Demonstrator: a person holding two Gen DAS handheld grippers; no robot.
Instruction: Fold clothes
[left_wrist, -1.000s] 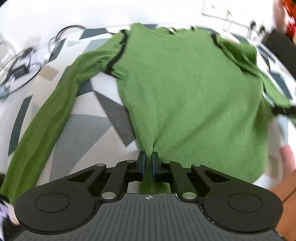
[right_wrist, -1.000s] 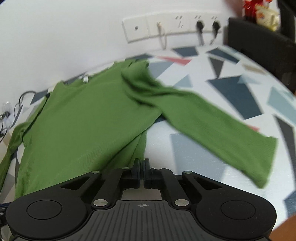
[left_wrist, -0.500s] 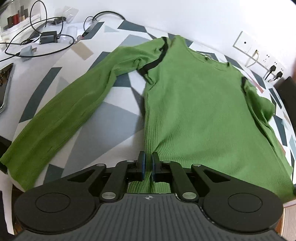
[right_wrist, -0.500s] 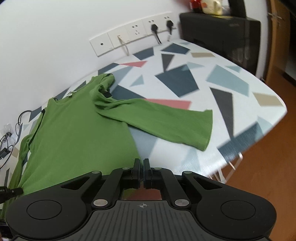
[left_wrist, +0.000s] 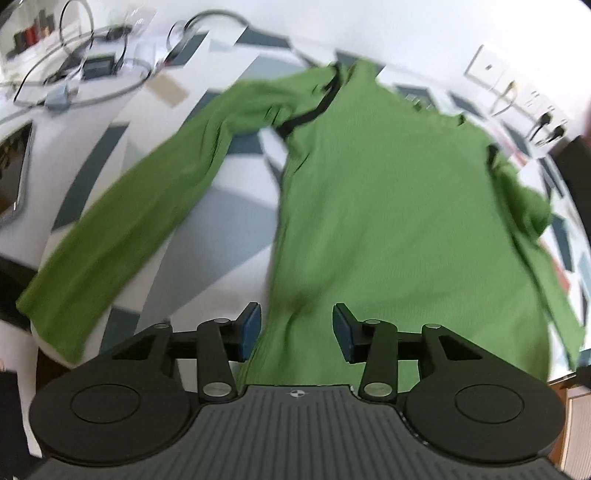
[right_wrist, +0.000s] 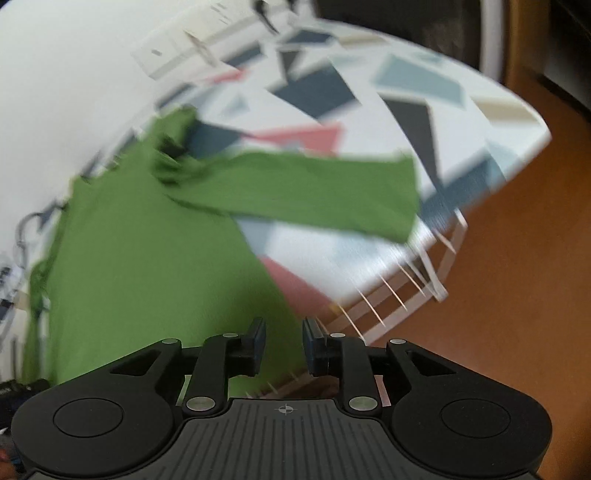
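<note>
A green long-sleeved sweater (left_wrist: 388, 206) lies flat on the patterned table, neck toward the wall. Its left sleeve (left_wrist: 140, 206) stretches toward the table's near left edge. Its right sleeve (right_wrist: 314, 188) lies across the table to the right. My left gripper (left_wrist: 295, 332) is open over the sweater's hem, with the cloth between the fingers but not clamped. My right gripper (right_wrist: 283, 343) is open at the hem's right corner (right_wrist: 273, 325), near the table's front edge. Both views are blurred by motion.
The table (right_wrist: 443, 122) has a white top with grey, blue and red shapes. Cables and small devices (left_wrist: 92, 70) lie at the far left. Wall sockets (left_wrist: 517, 92) sit behind the table. A dark cabinet (right_wrist: 406, 18) and wooden floor (right_wrist: 517, 295) are to the right.
Both grippers were shut on the sweater's hem and have opened, letting it go. The right gripper has swung, so the table's right edge and the floor fill more of its view.
</note>
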